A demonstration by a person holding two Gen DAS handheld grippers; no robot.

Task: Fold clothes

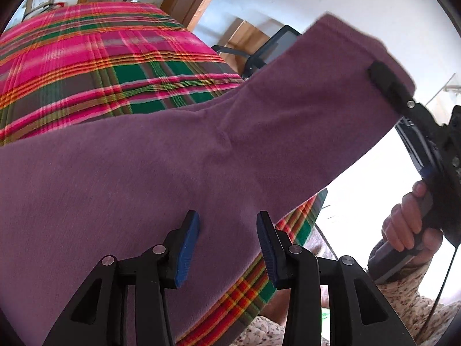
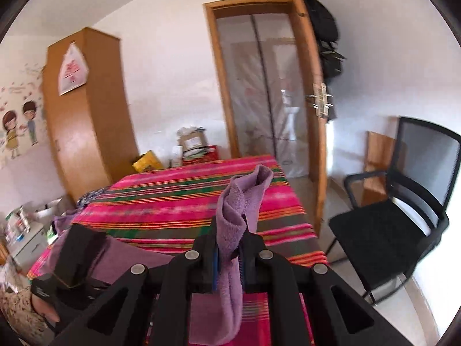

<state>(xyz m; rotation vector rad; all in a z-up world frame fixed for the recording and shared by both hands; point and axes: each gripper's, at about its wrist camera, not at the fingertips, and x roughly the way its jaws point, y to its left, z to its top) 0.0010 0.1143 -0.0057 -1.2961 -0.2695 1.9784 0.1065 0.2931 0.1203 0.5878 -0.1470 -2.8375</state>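
Spanning the left wrist view from the left edge to the upper right: one mauve fleece garment (image 1: 178, 150), soft-napped, lying over a pink, green and orange plaid bedspread (image 1: 86, 66) and lifted at its far end. Lower centre: left gripper (image 1: 227, 239), black frame with blue ribbed pads (image 1: 188, 248), jaws standing about half apart; the garment's lower edge passes under and between them, pads not pressing on it. Upper right: right gripper (image 1: 383, 79), black, its tip clamped over the raised hem of the garment. Right edge: a hand (image 1: 409, 225) wrapped round that gripper's handle, with a floral-print sleeve (image 1: 412, 291) below it. Upper centre: part of a black chair and a wooden door frame, both partly hidden.

Right wrist view, lower centre: right gripper (image 2: 229, 255), jaws drawn nearly together and pinching a bunched fold of the mauve fleece garment (image 2: 239, 210); the cloth stands up above the tips and hangs down below them. Centre: the plaid bedspread (image 2: 178, 199) covering a bed. Lower left: the left gripper's black body (image 2: 77, 256), over more mauve cloth. Left: tall wooden wardrobe (image 2: 86, 109) with a white plastic bag (image 2: 72, 69) hung on it; cartoon wall stickers (image 2: 20, 127) further left. Upper centre: wooden door frame (image 2: 219, 80). Right: black mesh office chair (image 2: 403, 201).
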